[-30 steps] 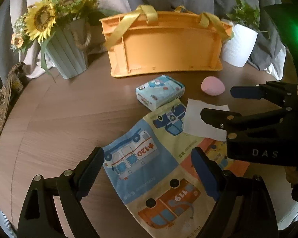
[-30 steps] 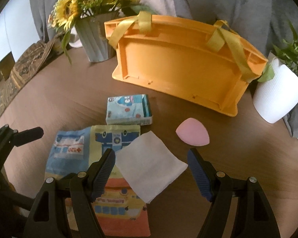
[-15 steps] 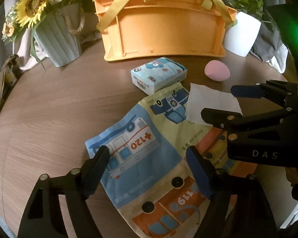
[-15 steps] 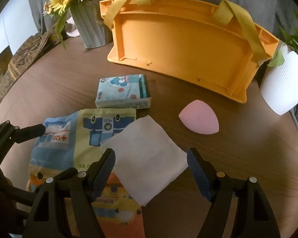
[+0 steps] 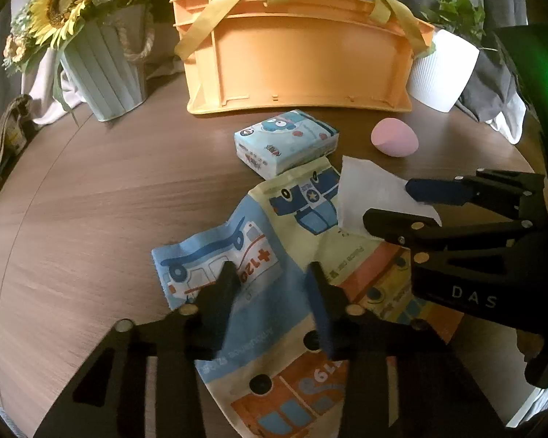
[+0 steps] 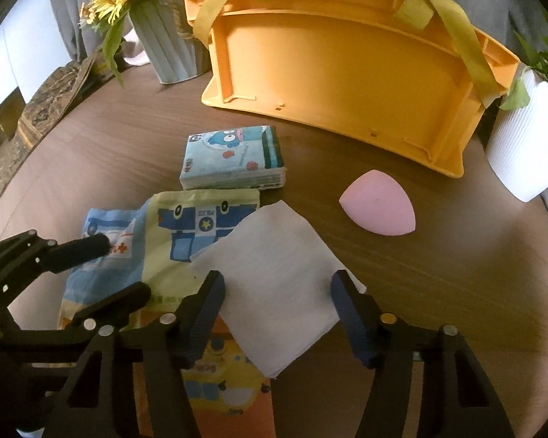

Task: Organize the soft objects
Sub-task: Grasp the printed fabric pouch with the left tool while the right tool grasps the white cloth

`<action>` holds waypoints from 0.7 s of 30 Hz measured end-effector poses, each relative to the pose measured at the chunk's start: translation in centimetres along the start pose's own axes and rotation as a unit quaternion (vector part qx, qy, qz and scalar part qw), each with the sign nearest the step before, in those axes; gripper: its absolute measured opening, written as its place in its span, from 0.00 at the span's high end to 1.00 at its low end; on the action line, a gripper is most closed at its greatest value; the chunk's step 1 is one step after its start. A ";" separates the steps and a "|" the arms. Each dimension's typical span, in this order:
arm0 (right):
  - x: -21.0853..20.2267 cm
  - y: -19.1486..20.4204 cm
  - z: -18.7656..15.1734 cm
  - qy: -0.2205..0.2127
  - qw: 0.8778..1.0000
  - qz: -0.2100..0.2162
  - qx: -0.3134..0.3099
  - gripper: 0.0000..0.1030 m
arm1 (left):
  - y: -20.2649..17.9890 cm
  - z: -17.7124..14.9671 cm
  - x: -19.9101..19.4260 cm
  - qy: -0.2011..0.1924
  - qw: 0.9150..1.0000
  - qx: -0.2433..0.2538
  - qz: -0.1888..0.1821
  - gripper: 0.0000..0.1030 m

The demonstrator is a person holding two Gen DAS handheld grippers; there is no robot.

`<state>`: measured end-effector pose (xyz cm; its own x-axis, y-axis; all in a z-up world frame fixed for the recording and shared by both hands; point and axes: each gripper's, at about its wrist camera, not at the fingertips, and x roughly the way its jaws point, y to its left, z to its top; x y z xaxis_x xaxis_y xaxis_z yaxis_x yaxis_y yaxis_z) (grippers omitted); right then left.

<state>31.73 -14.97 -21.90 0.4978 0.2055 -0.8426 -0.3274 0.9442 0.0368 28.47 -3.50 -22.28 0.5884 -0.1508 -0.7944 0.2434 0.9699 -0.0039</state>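
Reading "DAS" on the right gripper (image 5: 420,200), "120", "119" and "POLICE" on one cartoon cloth (image 5: 274,277) lying on the table (image 5: 91,200). Left gripper (image 5: 270,277) closing over it, right gripper closing around one white tissue (image 6: 274,281); grips uncertain.

the cloth (image 5: 274,255) runs off the bottom edge in both views, and its right part lies under the right gripper (image 5: 391,204). the tissue's (image 6: 274,292) far corner is hidden behind that gripper's fingers in the left view. the left gripper's (image 5: 270,277) fingertips are blurred, so contact with the cloth cannot be told. the sunflowers (image 5: 58,11) and plant (image 5: 453,3) are cut off at the top. the basket's (image 5: 303,58) inside faces away.
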 end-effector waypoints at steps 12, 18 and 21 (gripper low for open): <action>-0.9 -0.4 0.1 -0.006 1.000 0.013 0.019 0.86 | 0.2 0.1 0.0 0.001 1.000 -0.018 -0.006 0.95; -2.3 -0.8 0.5 -0.018 0.999 0.008 0.034 0.87 | 0.1 0.5 -1.1 -0.010 0.999 -0.028 -0.018 0.96; -2.9 -0.8 0.7 -0.023 0.999 0.006 0.038 0.87 | 0.2 0.8 -2.0 -0.018 0.999 -0.031 -0.021 0.96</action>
<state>31.11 -16.16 -19.09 0.5313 0.2260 -0.8165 -0.2726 0.9581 0.0878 27.98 -3.20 -20.22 0.6070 -0.1974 -0.7698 0.2202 0.9725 -0.0758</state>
